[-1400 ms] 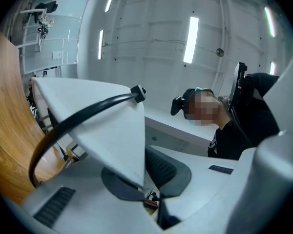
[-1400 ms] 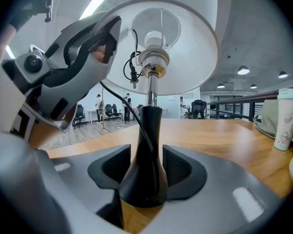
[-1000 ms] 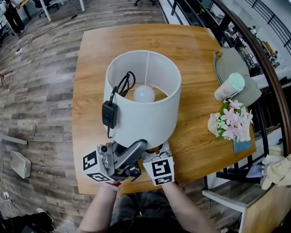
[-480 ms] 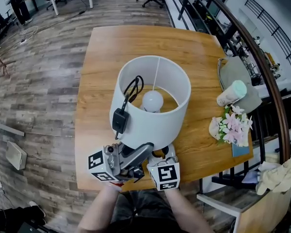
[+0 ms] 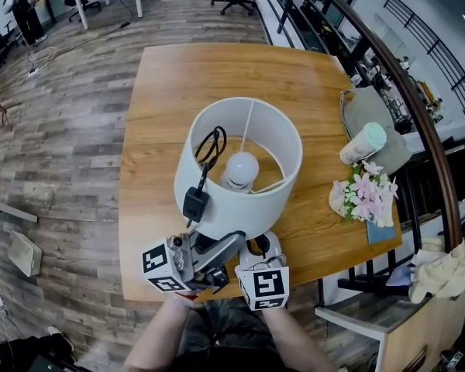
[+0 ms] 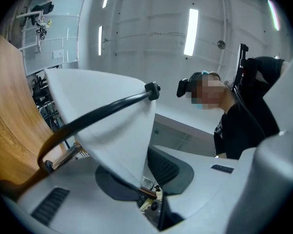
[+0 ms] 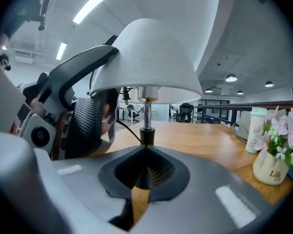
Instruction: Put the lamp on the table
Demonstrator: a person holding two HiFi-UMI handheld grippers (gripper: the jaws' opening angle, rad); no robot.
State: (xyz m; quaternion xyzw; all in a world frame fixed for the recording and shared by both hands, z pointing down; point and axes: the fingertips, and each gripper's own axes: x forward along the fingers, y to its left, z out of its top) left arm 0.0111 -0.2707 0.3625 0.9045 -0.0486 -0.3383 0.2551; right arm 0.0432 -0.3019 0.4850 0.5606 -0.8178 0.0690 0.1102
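The lamp stands near the front edge of the wooden table (image 5: 209, 76). It has a white drum shade (image 5: 240, 200) with a bulb (image 5: 240, 169) inside. Its black cord is draped into the shade, and the switch (image 5: 194, 204) hangs outside. My left gripper (image 5: 231, 242) is shut on the shade's lower rim; the shade (image 6: 107, 126) runs down between its jaws (image 6: 146, 189). My right gripper (image 5: 262, 248) is shut at the lamp's foot. The chrome stem (image 7: 146, 113) and black collar rise straight from its jaw tips (image 7: 145, 147), and the dark base sits between the pads.
At the table's right edge stand a pot of pink flowers (image 5: 364, 196), a pale bottle (image 5: 364, 142) and a grey bag (image 5: 372, 111). A curved railing (image 5: 418, 107) runs beyond that side. Wood floor surrounds the table, and office chairs stand far back.
The lamp and both grippers keep their places at the table's near edge. Only the head view has shifted a little.
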